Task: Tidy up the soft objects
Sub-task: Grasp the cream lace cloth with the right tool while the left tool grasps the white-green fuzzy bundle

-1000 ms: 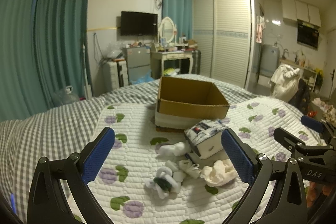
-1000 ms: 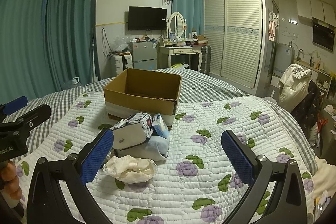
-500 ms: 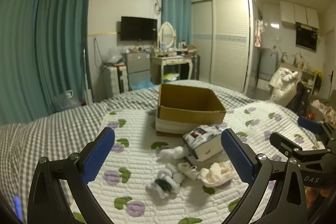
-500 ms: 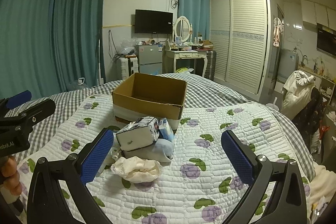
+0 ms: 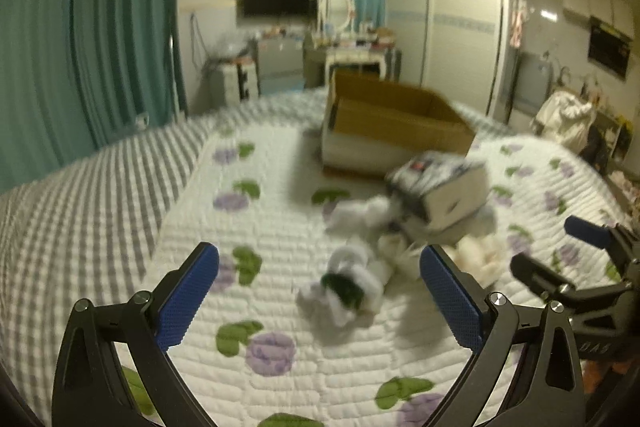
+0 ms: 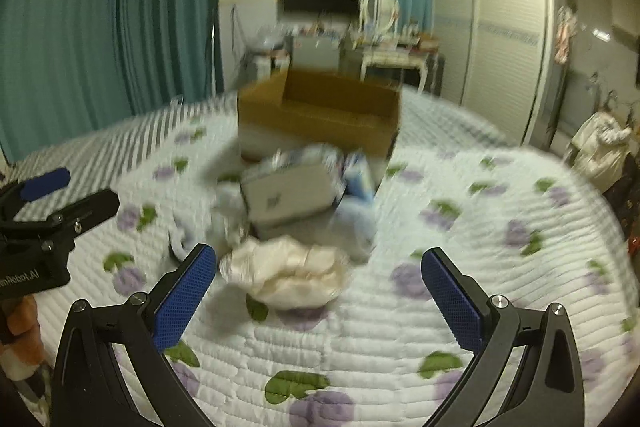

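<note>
A pile of soft things lies on the floral quilt (image 5: 280, 227) in front of an open cardboard box (image 5: 392, 119). It holds a white and green sock bundle (image 5: 344, 291), white socks (image 5: 360, 215), a wrapped tissue pack (image 5: 440, 183) and a cream cloth (image 6: 288, 275). My left gripper (image 5: 320, 291) is open and empty, just short of the sock bundle. My right gripper (image 6: 320, 291) is open and empty, just short of the cream cloth. The box (image 6: 320, 115) and the tissue pack (image 6: 292, 191) also show in the right wrist view. Both views are blurred.
The grey checked bedsheet (image 5: 80, 195) lies to the left of the quilt. Teal curtains (image 5: 100, 27) hang beyond it. A TV, dressing table and wardrobe stand at the far wall. The other gripper shows at each view's edge (image 5: 580, 283) (image 6: 40, 227).
Both grippers have moved forward and down toward the pile; the objects now look larger and nearer. Both stay open and empty.
</note>
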### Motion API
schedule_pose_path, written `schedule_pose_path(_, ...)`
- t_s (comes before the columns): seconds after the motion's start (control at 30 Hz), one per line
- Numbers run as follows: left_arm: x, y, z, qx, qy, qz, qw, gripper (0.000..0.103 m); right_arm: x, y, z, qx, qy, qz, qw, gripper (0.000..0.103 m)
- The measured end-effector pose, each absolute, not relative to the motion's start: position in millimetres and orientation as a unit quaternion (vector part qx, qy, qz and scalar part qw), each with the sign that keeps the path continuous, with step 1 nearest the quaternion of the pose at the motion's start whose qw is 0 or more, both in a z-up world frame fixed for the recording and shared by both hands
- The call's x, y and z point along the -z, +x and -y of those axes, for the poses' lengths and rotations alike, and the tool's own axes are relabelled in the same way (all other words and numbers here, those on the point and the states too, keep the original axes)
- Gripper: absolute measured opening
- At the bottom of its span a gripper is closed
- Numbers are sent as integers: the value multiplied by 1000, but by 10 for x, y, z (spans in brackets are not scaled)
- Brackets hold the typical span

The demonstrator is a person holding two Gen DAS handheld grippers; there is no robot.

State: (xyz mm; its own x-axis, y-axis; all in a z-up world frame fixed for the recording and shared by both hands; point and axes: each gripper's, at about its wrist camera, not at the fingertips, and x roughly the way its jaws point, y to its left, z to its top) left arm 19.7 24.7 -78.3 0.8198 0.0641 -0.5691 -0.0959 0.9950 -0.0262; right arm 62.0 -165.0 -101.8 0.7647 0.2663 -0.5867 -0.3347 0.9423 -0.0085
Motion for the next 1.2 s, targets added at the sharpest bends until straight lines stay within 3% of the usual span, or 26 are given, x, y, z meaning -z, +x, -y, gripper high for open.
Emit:
schedule_pose_path(0.23, 1186, 462, -247, -46, -29, -356, 933, 100, 1561, 998, 1488, -185, -48, -366, 911, 95)
schedule_pose_path(0.3, 1247, 514, -215, -42, -25, -364, 930, 97, 1602, 1064, 1486, -189, -45, -367, 910, 87)
schedule_pose_path(0.4, 1326, 577, -154, -35, -16, -376, 926, 96, 1648, 1137, 1489, -198, -41, -376, 904, 63)
schedule_pose_path(0.47, 1399, 615, -91, -29, -6, -384, 923, 96, 1670, 1154, 1509, -202, -39, -378, 903, 32)
schedule_pose_path(0.57, 1479, 656, -61, -16, -13, -397, 917, 91, 1635, 1127, 1557, -207, -31, -373, 904, 21)
schedule_pose_path(0.67, 1544, 720, -144, -9, -58, -415, 908, 77, 1577, 1082, 1622, -207, -25, -364, 908, 20)
schedule_pose_path(0.73, 1532, 713, -182, -10, -69, -413, 908, 75, 1526, 1059, 1681, -207, -15, -358, 910, 20)
schedule_pose_path(0.93, 1421, 700, -167, 1, -67, -399, 914, 59, 1452, 1027, 1718, -206, -11, -350, 914, 20)
schedule_pose_path(1.07, 1410, 732, -149, 20, -77, -399, 914, 40, 1490, 1030, 1685, -208, -18, -356, 911, 20)
schedule_pose_path(1.2, 1371, 711, -145, 15, -68, -393, 917, 29, 1495, 1006, 1685, -206, -21, -356, 911, 20)
